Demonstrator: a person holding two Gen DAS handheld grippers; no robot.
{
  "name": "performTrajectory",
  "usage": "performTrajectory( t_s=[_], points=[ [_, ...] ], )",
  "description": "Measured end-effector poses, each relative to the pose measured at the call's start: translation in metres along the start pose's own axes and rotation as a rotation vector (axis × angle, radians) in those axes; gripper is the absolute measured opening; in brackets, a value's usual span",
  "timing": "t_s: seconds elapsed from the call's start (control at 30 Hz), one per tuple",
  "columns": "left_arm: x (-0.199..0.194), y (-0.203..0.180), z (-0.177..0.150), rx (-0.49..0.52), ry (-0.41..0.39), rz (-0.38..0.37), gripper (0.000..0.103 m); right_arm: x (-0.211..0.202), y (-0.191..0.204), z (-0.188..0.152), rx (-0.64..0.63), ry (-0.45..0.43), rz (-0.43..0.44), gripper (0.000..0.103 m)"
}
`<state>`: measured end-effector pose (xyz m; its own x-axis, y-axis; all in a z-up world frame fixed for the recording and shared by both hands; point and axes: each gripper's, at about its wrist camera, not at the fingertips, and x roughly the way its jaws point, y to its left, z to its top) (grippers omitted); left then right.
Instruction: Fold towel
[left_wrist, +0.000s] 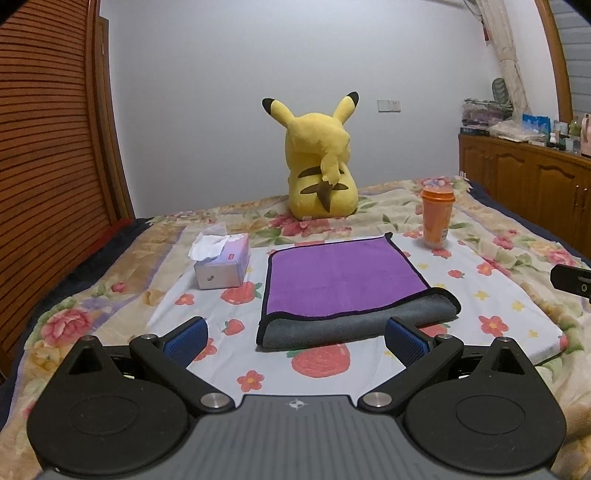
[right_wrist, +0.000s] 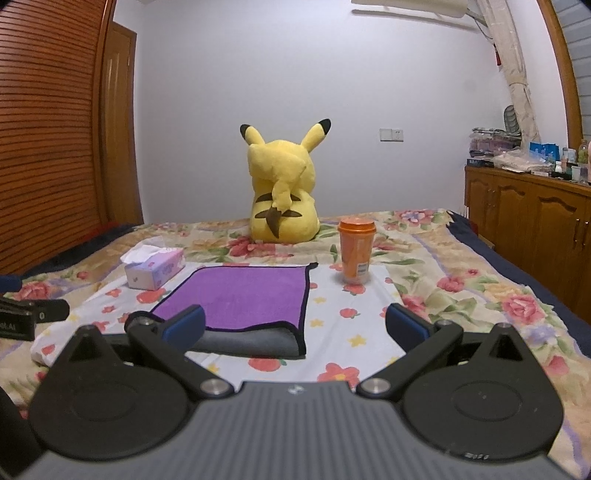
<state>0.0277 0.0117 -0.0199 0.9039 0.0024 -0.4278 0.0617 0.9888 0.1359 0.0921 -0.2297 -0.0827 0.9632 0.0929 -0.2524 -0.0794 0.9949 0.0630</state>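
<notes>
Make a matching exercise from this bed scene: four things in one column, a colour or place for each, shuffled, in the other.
Things:
1. towel
2. tissue box
3. orange cup
4. Pikachu plush

Descriptions:
A. stands upright to the right of the towel's far corner
B. purple on top, grey underneath, folded over
C. sits at the far end of the bed, back to the cameras
D. left of the towel, white tissue sticking out

Pairs: 1-B, 2-D, 3-A, 4-C
</notes>
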Motion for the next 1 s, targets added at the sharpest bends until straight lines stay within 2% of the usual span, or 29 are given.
performTrajectory(
  t_s=[0.53,1.0],
  points=[
    [0.054,0.014,0.014,0.005,0.052,0.011,0.103,0.044,0.009,0.011,-0.007,0.029,0.025,0.103],
    [0.107,0.028,0.017,0.006,0.110,0.006,0.103,0.087,0.019,0.008,-0.024,0.097,0.039,0.103]
  ],
)
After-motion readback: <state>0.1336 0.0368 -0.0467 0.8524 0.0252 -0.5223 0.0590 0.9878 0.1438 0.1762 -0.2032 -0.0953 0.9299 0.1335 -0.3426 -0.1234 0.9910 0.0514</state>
